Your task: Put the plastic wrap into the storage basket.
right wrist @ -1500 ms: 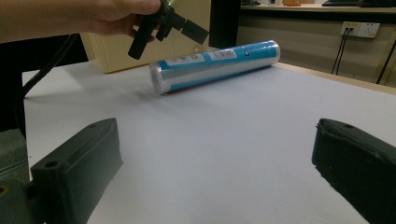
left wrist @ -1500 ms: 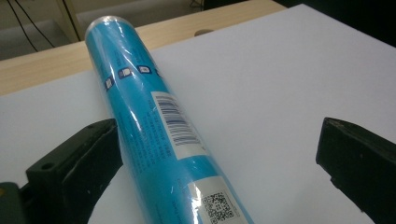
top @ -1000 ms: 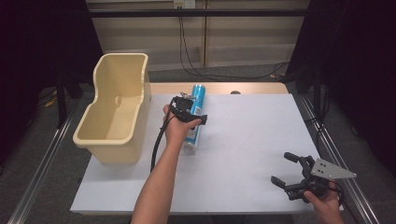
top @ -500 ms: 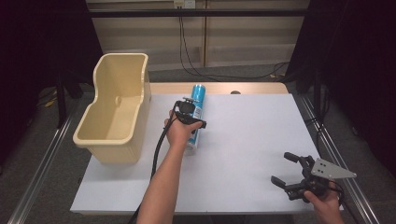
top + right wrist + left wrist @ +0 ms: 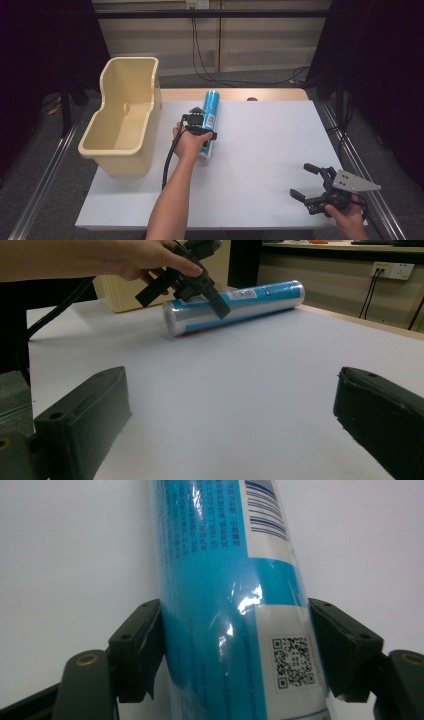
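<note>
A long blue and white tube [image 5: 211, 102] wrapped in shiny film lies on the white table [image 5: 270, 150], pointing away from me. My left gripper [image 5: 200, 124] sits over its near half. In the left gripper view both black jaws press against the sides of the tube [image 5: 225, 580], so the left gripper [image 5: 235, 625] is shut on it. The right gripper view shows the same tube [image 5: 250, 300] resting on the table with the left gripper [image 5: 190, 287] straddling it. Near the table's front right corner, my right gripper [image 5: 306, 181] is open and holds nothing [image 5: 230, 405].
A cream plastic bin [image 5: 115, 152] stands at the left edge of the table, close beside the tube. Cables hang at the back wall beyond the table. Metal rails run along both sides of the table.
My left hand has shifted slightly toward me along the tube and settled with its jaws on the tube's sides. The right gripper has not moved.
</note>
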